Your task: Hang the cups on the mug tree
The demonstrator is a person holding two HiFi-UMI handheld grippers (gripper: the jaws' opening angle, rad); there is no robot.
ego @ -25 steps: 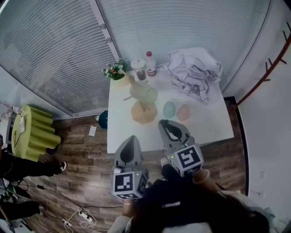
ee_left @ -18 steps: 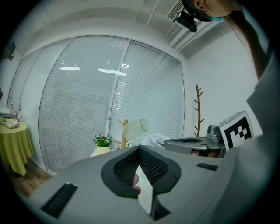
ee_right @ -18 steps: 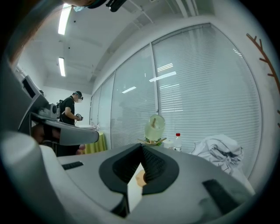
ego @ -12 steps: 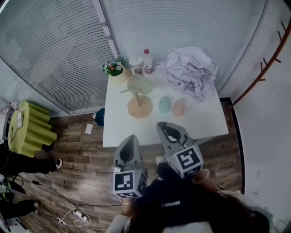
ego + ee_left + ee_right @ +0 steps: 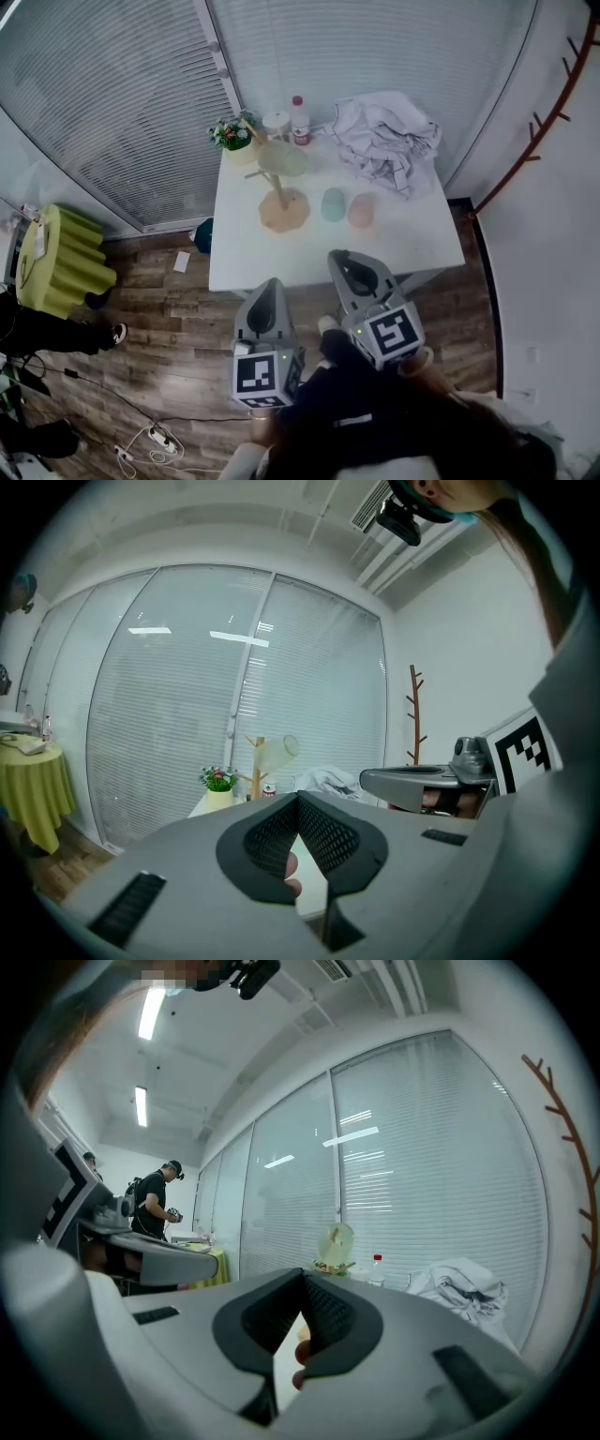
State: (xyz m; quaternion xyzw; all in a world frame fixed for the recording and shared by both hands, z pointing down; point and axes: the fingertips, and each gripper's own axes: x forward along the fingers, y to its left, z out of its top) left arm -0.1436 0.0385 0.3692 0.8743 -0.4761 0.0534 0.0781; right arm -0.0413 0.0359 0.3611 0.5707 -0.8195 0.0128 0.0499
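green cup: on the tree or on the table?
On the tree: the green cup hangs from a peg, off the table. The teal cup and pink cup sit on it.

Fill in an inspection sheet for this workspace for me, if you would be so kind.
Surface: white table.
Job's things: mug tree with a pale green cup hung on it; teal cup and pink cup on the table beside it.
Clutter: plant, jar, bottle and cloth along the far edge.
Grippers: left claw and right claw both shut, empty, short of the table.
Cables: power strip on the floor.
Surroundings: blinds, green stool, coat rack, a person in the background.
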